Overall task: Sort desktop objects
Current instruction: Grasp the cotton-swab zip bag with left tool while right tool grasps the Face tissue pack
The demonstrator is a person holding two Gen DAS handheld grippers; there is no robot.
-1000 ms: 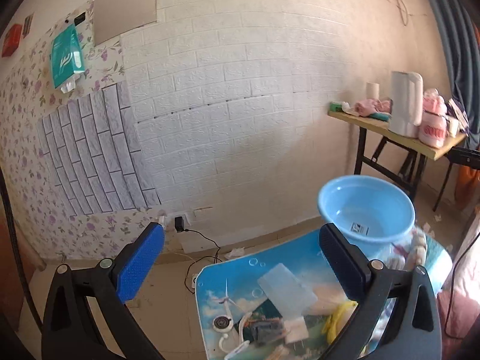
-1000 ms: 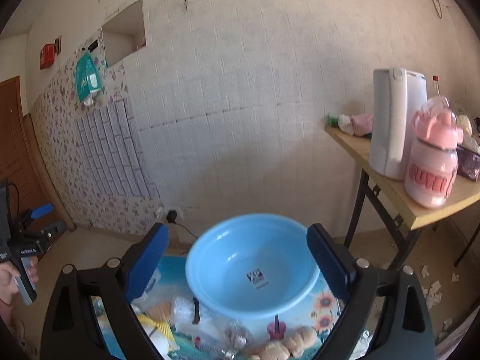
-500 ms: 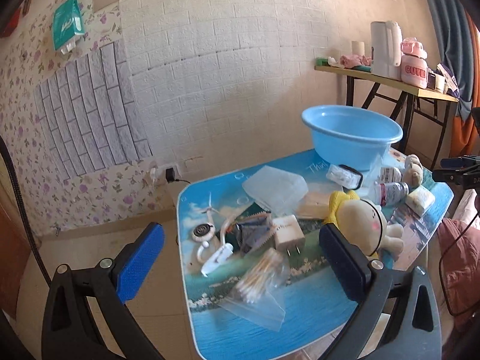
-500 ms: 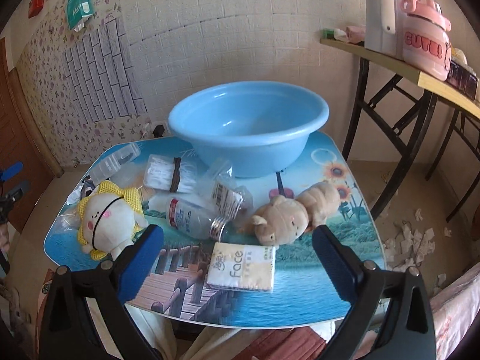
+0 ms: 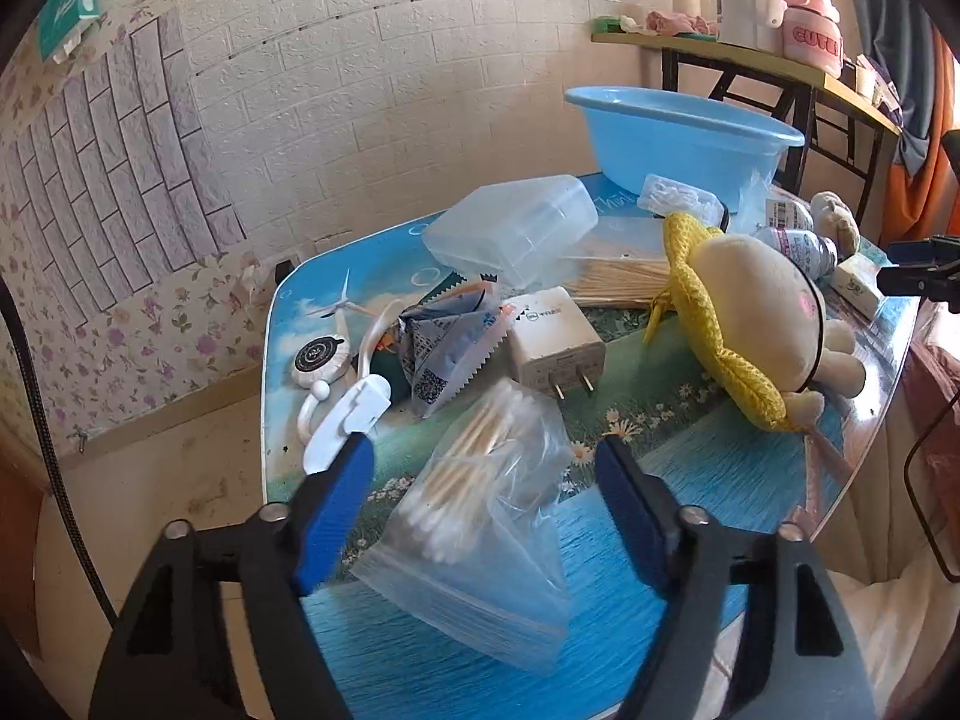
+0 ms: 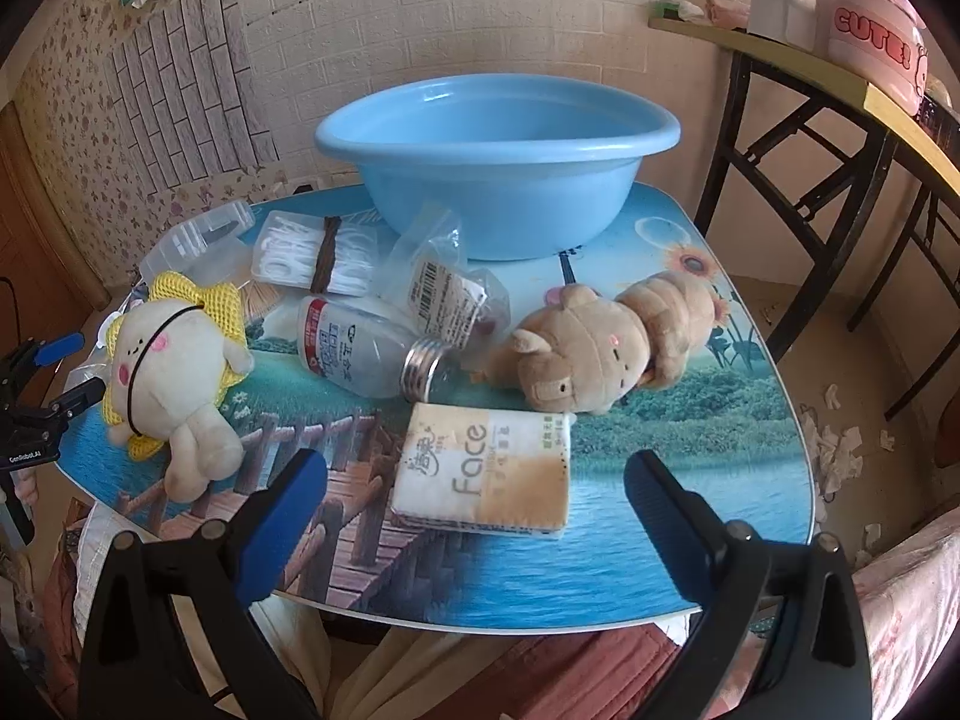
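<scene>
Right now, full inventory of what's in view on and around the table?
round blue plastic basin: 1, table's far edge
yellow-hooded cream plush doll: 1, left in the right wrist view
tan plush pig: 1, beside basin
clear plastic bottle, metal cap: 1, lying, centre
beige tissue pack: 1, near edge
clear bag of cotton swabs: 1, between left pads
white plug charger: 1, behind the bag
clear lidded plastic box: 1, behind charger
left hand-held gripper: jaws have just been closing around the bag, not pressing
right hand-held gripper: open
</scene>
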